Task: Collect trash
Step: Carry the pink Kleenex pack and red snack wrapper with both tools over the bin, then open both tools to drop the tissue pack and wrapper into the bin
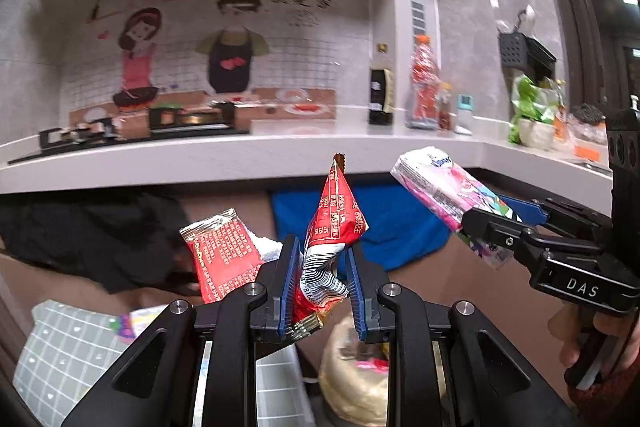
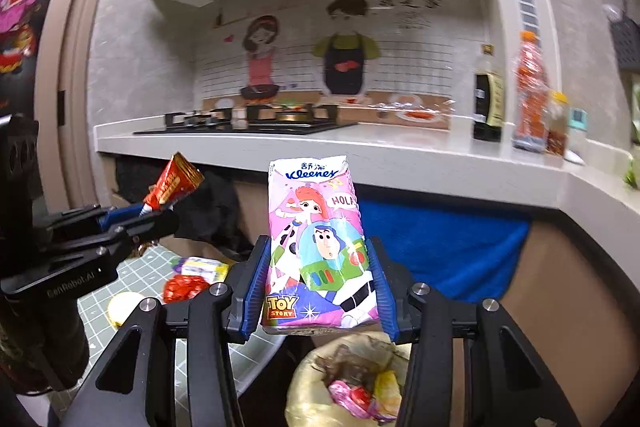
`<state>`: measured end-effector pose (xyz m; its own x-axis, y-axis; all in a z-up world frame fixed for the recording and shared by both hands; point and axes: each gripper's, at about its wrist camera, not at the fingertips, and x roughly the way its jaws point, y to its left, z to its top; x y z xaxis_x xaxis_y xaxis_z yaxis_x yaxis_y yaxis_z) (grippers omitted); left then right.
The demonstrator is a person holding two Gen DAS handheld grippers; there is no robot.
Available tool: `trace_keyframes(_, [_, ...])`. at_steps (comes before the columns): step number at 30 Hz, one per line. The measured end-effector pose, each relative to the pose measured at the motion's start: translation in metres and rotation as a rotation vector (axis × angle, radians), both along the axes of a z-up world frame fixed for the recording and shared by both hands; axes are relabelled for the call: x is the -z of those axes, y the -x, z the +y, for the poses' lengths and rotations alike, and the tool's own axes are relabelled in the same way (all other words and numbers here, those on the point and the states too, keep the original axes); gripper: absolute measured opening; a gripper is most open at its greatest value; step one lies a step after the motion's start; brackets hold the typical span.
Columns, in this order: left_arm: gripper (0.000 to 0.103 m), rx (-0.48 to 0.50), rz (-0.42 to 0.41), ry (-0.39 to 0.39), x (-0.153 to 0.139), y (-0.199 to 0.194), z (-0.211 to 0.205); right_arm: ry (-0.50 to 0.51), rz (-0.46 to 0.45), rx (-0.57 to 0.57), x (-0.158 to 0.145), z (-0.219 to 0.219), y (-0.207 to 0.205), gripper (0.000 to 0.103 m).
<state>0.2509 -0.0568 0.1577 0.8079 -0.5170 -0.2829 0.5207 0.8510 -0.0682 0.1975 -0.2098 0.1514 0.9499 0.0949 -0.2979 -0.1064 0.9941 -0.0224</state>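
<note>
1. Left gripper: jaws narrowed and clamped on a crumpled red snack wrapper. Wrapper stands upright between the blue pads, barcode end low, torn gold tip at the top. In the right wrist view the same gripper enters from the left edge with the wrapper sticking out past its fingertips.
2. Right gripper: jaws set narrow around a Kleenex tissue pack with Toy Story print, gripped on both long sides, pack upright. Left wrist view shows this gripper coming in from the right edge, pack tilted up and to the left.
3. Both held items are raised in the air, well apart from each other, in front of the kitchen counter edge.
4. Bin with a yellowish bag liner sits directly below the right gripper; pink and red scraps lie inside it.
5. Grid-pattern mat lies at lower left, carrying a red wrapper and a yellow-purple packet near its far edge.
6. A second red packet shows just left of the left gripper; support unclear.
7. Blue cloth hangs below the counter.
</note>
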Motion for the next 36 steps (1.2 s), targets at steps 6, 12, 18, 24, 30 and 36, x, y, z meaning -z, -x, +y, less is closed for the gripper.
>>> trace_keyframes(6, [0.024,0.047,0.041,-0.004,0.013,-0.008,-0.041,-0.039,-0.003,0.065,0.013,-0.035,0.007,0.044])
trace_keyframes(12, [0.024,0.069,0.086,-0.017,0.03,-0.02,-0.069,-0.082,0.022,0.092,0.031,-0.064,0.002,0.044])
trace_keyframes(18, [0.025,0.095,0.124,-0.031,0.05,-0.036,-0.095,-0.116,0.067,0.111,0.053,-0.086,-0.009,0.044])
trace_keyframes(24, [0.025,0.117,0.194,-0.043,0.076,-0.059,-0.113,-0.145,0.124,0.122,0.08,-0.1,-0.027,0.044])
trace_keyframes(30, [0.025,0.152,0.28,-0.038,0.102,-0.083,-0.122,-0.192,0.192,0.127,0.107,-0.114,-0.047,0.044])
trace_keyframes(36, [0.031,0.225,0.372,-0.001,0.132,-0.106,-0.125,-0.243,0.253,0.13,0.134,-0.122,-0.065,0.048])
